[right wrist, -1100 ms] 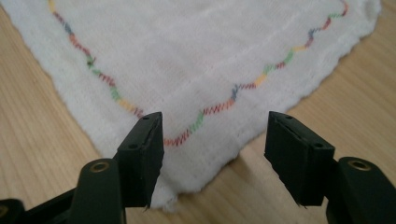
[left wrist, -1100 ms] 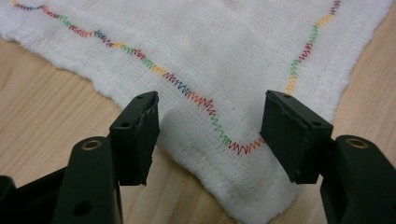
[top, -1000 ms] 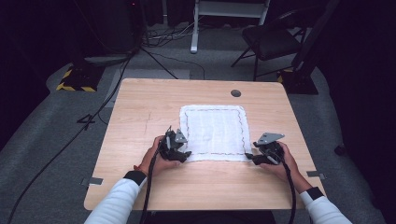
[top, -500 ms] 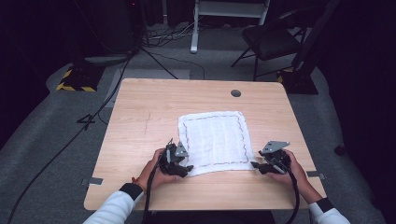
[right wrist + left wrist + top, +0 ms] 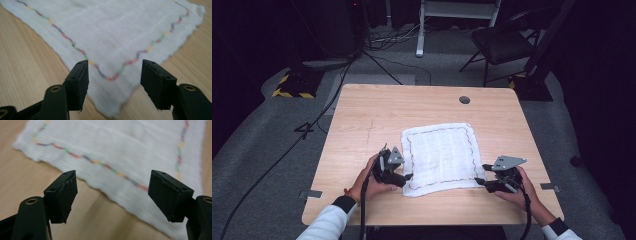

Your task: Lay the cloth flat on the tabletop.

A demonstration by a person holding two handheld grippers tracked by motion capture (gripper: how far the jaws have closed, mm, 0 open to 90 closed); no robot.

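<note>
White cloth [image 5: 441, 156] flat on the worktop [image 5: 377, 115], both my claws off it at its near corners.

Cloth lies spread between my claws: left claw [image 5: 408, 176] just beside its near-left edge, jaws have just been opening, now apart with nothing in them; right claw [image 5: 479, 181] at the near-right corner, jaws apart, corner ahead of them, not pinched. Looks set down to lie smooth. Thin soft woven fabric, squarish, wavy multicolour stitched border, slightly fuzzy hem. Worktop is pale wood grain, smooth.
</note>
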